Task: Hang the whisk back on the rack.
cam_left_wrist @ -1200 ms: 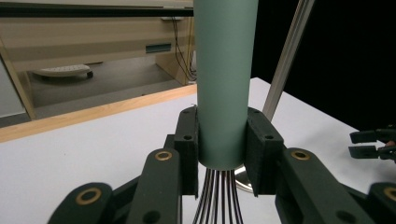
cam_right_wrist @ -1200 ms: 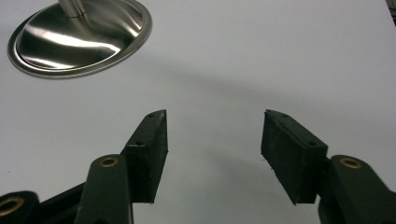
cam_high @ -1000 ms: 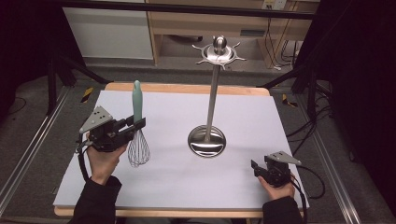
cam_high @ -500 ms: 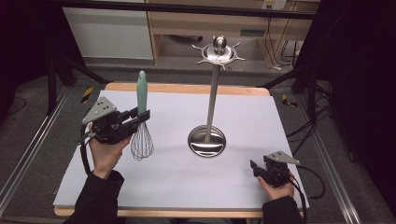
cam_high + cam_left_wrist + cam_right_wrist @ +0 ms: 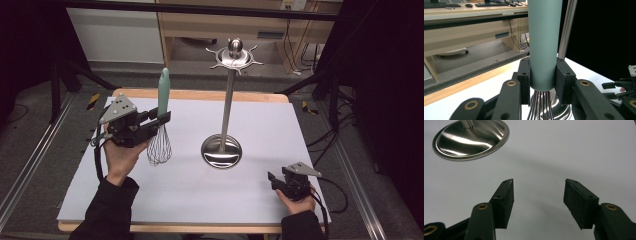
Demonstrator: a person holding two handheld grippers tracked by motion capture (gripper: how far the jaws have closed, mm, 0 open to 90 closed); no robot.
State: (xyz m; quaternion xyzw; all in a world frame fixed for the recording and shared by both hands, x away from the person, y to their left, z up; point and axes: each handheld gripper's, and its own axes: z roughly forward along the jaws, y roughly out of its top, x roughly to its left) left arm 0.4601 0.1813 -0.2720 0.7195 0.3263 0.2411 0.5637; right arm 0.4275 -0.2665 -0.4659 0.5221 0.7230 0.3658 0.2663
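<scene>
A whisk (image 5: 160, 125) with a pale green handle and steel wires stands upright above the white table top, wires downward. My left gripper (image 5: 161, 118) is shut on the whisk's handle just above the wires; in the left gripper view the handle (image 5: 544, 42) sits clamped between both pads. A steel utensil stand (image 5: 226, 100) with a round base (image 5: 221, 151) and a hooked crown (image 5: 234, 54) rises at the table's middle. My right gripper (image 5: 271, 179) rests open near the front right, its fingertips (image 5: 505, 195) apart over bare table, the stand's base (image 5: 471, 138) ahead of it.
The white table top (image 5: 190, 200) has a wooden far edge (image 5: 210, 95). A wooden shelf unit (image 5: 250, 30) stands beyond it. Metal rails run along the floor on both sides. Cables trail from both grippers.
My left gripper has lifted the whisk higher and carried it slightly to the right, toward the stand. The right gripper has stayed in place.
</scene>
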